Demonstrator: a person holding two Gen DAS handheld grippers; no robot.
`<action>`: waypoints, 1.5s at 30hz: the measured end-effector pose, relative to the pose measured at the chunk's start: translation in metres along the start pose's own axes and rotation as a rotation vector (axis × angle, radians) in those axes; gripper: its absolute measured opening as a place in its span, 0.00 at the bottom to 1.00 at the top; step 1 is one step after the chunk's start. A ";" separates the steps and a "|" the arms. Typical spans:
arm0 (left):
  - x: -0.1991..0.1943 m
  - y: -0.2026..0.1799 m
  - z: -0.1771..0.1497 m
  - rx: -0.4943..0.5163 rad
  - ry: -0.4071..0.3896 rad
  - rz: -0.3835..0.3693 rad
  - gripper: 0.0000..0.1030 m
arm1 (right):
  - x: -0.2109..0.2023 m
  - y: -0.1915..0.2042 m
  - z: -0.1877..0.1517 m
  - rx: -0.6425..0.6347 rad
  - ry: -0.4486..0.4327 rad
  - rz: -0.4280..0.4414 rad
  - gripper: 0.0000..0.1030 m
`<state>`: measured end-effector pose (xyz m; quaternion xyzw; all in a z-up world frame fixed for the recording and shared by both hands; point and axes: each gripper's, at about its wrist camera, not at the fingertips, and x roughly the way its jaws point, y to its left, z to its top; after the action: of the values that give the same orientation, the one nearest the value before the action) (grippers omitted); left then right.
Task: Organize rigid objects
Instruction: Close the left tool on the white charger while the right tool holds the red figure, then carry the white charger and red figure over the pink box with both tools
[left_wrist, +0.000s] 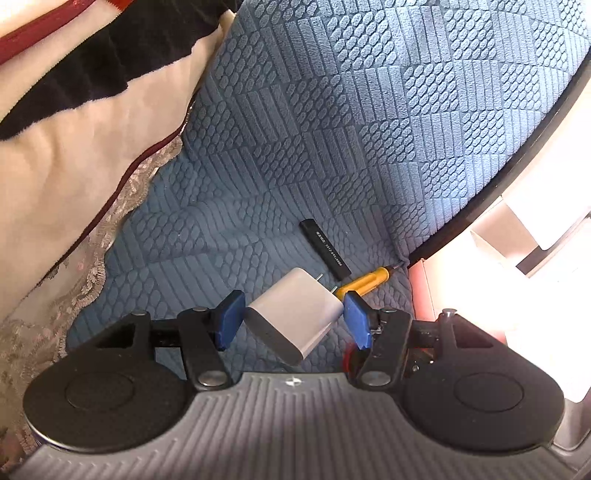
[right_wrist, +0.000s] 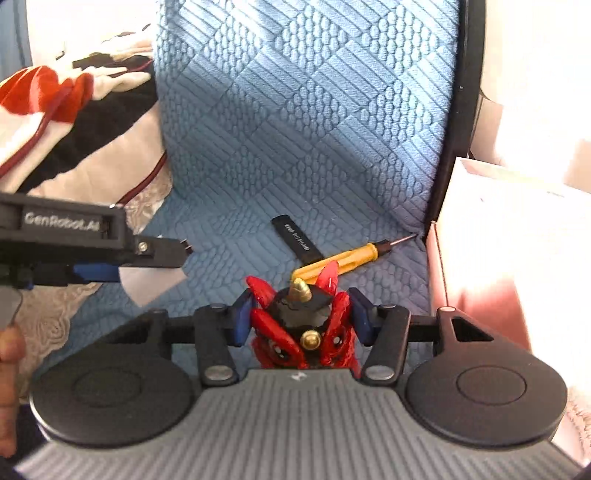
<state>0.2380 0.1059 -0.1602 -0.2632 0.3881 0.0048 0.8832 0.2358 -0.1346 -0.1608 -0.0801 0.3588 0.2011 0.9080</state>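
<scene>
Right wrist view: 1 hand-held gripper (right_wrist: 301, 317) pinches 1 red figurine (right_wrist: 303, 332), beside 1 yellow screwdriver (right_wrist: 343, 260).

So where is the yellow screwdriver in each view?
Left wrist view: yellow screwdriver, right of centre, beyond the charger.
Right wrist view: yellow screwdriver, centre, beyond the red toy.
Shared landmark: black stick beside it.

Blue quilted cushion (left_wrist: 332, 110), black stick (left_wrist: 325, 248), yellow screwdriver (left_wrist: 367, 281), blanket (left_wrist: 74, 129)
</scene>
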 end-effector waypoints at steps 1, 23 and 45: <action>0.000 0.000 0.000 0.004 0.002 -0.002 0.63 | 0.002 -0.002 -0.001 0.004 0.012 0.000 0.55; -0.031 -0.020 -0.018 0.055 -0.010 -0.061 0.63 | -0.061 -0.020 -0.007 0.017 -0.004 0.059 0.54; -0.066 -0.138 -0.004 0.166 -0.065 -0.181 0.63 | -0.158 -0.092 0.059 -0.013 -0.163 0.044 0.54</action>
<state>0.2183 -0.0019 -0.0540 -0.2229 0.3331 -0.0984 0.9109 0.2069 -0.2494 -0.0093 -0.0614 0.2841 0.2291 0.9290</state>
